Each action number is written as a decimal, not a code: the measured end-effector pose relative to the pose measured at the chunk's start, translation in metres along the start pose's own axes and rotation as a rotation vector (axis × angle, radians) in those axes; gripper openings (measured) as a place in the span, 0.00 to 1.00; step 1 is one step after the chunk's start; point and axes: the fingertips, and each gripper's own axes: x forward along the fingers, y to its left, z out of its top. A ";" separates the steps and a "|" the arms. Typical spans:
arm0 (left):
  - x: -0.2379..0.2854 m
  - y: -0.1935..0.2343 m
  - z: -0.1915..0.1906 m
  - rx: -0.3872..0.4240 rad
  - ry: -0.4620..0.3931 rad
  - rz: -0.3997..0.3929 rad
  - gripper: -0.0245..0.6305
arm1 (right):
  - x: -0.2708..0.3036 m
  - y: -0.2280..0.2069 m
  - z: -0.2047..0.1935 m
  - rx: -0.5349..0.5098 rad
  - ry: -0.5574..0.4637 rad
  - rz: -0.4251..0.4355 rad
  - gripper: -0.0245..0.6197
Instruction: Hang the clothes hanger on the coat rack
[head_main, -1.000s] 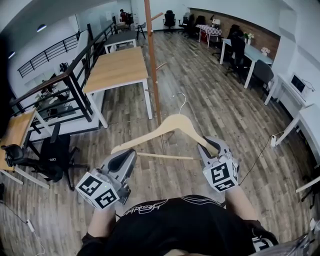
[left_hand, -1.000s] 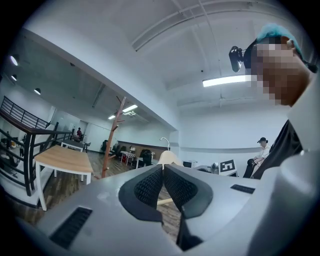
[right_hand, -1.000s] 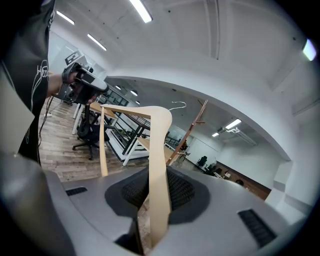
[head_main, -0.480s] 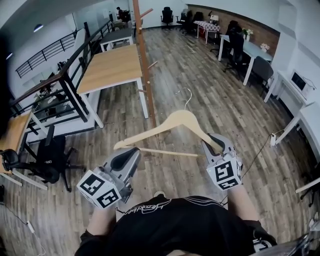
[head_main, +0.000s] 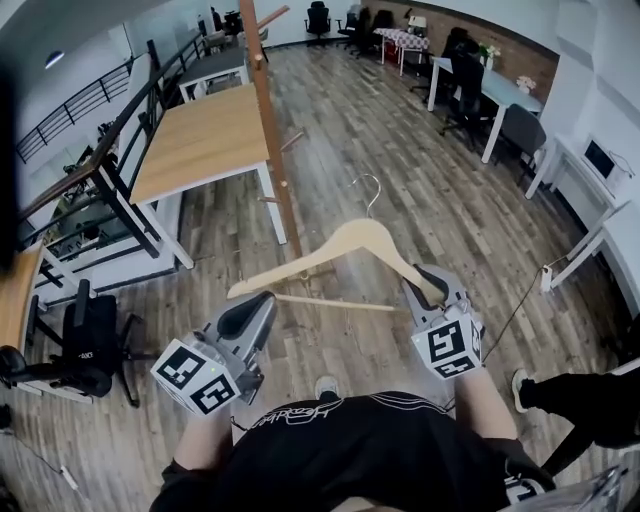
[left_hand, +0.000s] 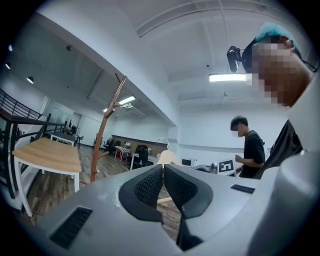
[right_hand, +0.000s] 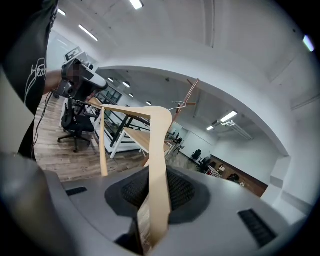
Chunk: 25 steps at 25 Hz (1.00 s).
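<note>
A pale wooden clothes hanger with a metal hook hangs level in front of me. My right gripper is shut on its right arm; in the right gripper view the wood runs up between the pads. My left gripper sits just below the hanger's left tip with its jaws shut together and nothing between them. The coat rack, a brown wooden pole with short pegs, stands ahead and left of the hanger, apart from it. It also shows in both gripper views.
A wooden table stands left of the rack, beside a black railing. An office chair is at the lower left. Desks and chairs line the right. A person's leg is at right; a person stands behind.
Both grippers and the hanger have moved forward towards the coat rack, which now looks closer and further left. A person's leg has come into view at the right.
</note>
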 end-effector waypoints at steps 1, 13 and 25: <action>0.011 0.012 0.002 -0.002 0.003 -0.002 0.06 | 0.015 -0.006 0.000 0.000 0.002 0.001 0.22; 0.083 0.159 0.033 -0.022 -0.018 0.053 0.06 | 0.178 -0.066 0.038 -0.015 -0.025 0.006 0.22; 0.147 0.215 0.044 -0.004 -0.030 0.168 0.06 | 0.274 -0.122 0.040 -0.046 -0.119 0.064 0.22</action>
